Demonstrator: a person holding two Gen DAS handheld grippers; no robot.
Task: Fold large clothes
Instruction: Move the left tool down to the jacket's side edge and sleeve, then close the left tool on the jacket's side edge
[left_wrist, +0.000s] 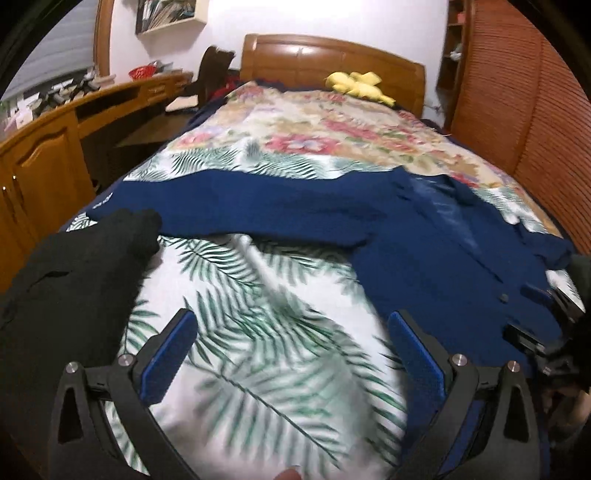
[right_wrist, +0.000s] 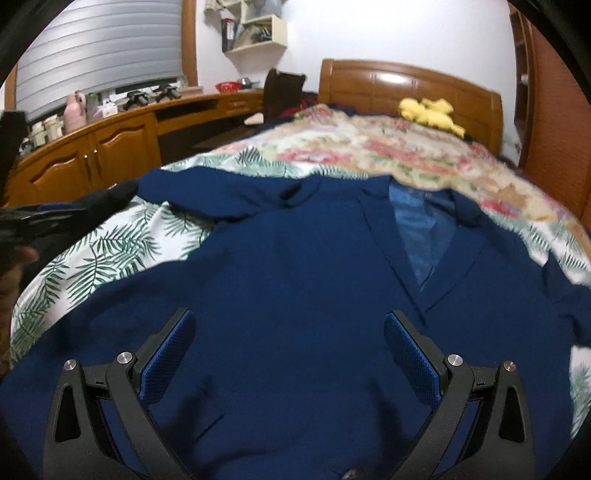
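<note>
Bedroom, wooden bed (right_wrist: 410, 85) against a white wall, glossy headboard at the far end. Spread over the mattress: a leaf-print sheet (left_wrist: 258, 295) in white and green at the near end, a floral quilt (right_wrist: 388, 147) in pinks and creams farther up. Yellow plush toy (right_wrist: 430, 110) resting near the headboard.

Laid flat, front up, across the near part of the bed: a navy blazer (right_wrist: 295, 277), lapels parted over a lighter blue lining, one sleeve (left_wrist: 240, 206) stretched out sideways over the leaf print. Black garment (left_wrist: 74, 266) lying at the left edge of the bed, touching the sleeve's cuff end.

Left tongs (left_wrist: 291, 350) spread wide, holding nothing, above bare sheet just beside the blazer's body. Right tongs (right_wrist: 290, 350) likewise wide apart and empty, over the blazer's chest.

Along the left wall: a long curved wooden table (right_wrist: 110, 133) with cupboard doors beneath, cluttered with bottles and small items, a red bowl (right_wrist: 227, 87) toward its far end. Grey roller blind (right_wrist: 99, 55) over the window above. White wall shelf (right_wrist: 258, 33) crammed with books. Slatted wooden doors (left_wrist: 535, 110) on the right side.
</note>
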